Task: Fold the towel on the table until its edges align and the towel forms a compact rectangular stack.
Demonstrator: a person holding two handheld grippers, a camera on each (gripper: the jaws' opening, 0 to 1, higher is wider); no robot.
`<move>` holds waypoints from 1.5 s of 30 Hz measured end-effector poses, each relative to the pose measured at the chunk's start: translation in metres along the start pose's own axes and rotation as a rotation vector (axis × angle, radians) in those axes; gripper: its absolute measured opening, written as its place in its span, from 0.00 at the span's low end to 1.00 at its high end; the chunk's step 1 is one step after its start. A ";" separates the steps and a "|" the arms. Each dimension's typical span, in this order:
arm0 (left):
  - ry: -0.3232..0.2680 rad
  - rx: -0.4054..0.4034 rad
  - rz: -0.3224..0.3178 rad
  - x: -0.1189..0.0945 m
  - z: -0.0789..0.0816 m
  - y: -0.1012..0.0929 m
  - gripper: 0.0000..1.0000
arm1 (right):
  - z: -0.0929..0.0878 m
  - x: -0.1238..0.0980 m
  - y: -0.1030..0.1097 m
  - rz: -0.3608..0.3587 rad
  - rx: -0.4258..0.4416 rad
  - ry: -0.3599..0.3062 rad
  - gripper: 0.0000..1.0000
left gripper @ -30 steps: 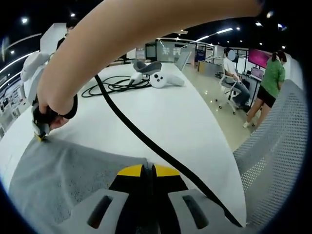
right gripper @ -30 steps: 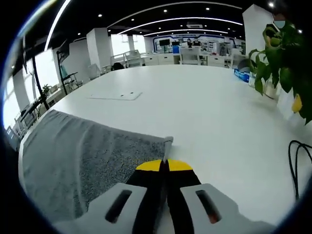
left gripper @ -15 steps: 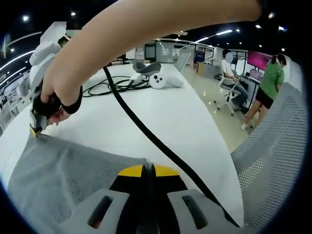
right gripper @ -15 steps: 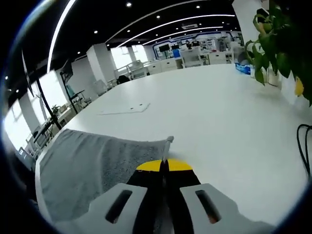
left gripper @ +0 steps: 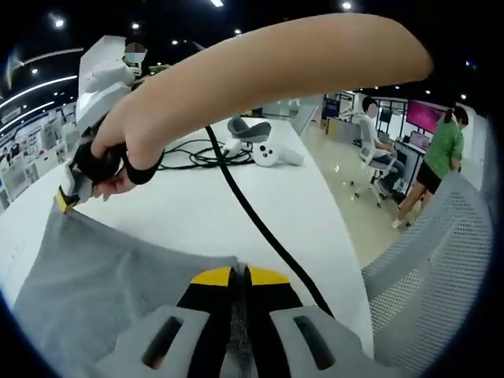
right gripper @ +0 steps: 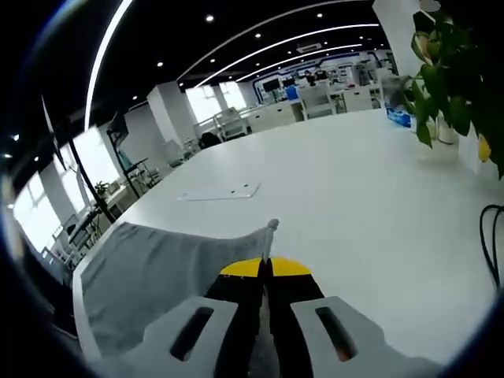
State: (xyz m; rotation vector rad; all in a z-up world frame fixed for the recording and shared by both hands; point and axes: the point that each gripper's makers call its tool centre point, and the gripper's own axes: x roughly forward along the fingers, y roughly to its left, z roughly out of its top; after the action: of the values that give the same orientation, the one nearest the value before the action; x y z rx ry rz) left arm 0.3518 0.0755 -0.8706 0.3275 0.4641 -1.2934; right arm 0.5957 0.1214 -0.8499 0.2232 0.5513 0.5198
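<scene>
Both views are evenly lit by ceiling spots and strips. The desk (right gripper: 370, 181) is washed bright white, straight lines are bent at the edges, and the forearm (left gripper: 260, 71) is blurred.

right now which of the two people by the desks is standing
The person in the green top, at the far right of the left gripper view, is standing. The other, the person in white, sits on an office chair further left.

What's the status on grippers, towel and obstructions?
Left gripper and right gripper both shut on towel corners. Towel edge lifted off table. Black cable runs beside it.
</scene>
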 end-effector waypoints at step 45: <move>-0.221 -0.047 0.132 -0.127 0.076 0.005 0.05 | 0.079 -0.030 0.087 0.138 0.140 -0.114 0.00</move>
State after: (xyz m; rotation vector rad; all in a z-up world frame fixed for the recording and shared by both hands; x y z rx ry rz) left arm 0.3422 0.1470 -0.7409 0.1702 0.2801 -1.1720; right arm 0.5820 0.1748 -0.7414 0.4242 0.4635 0.5993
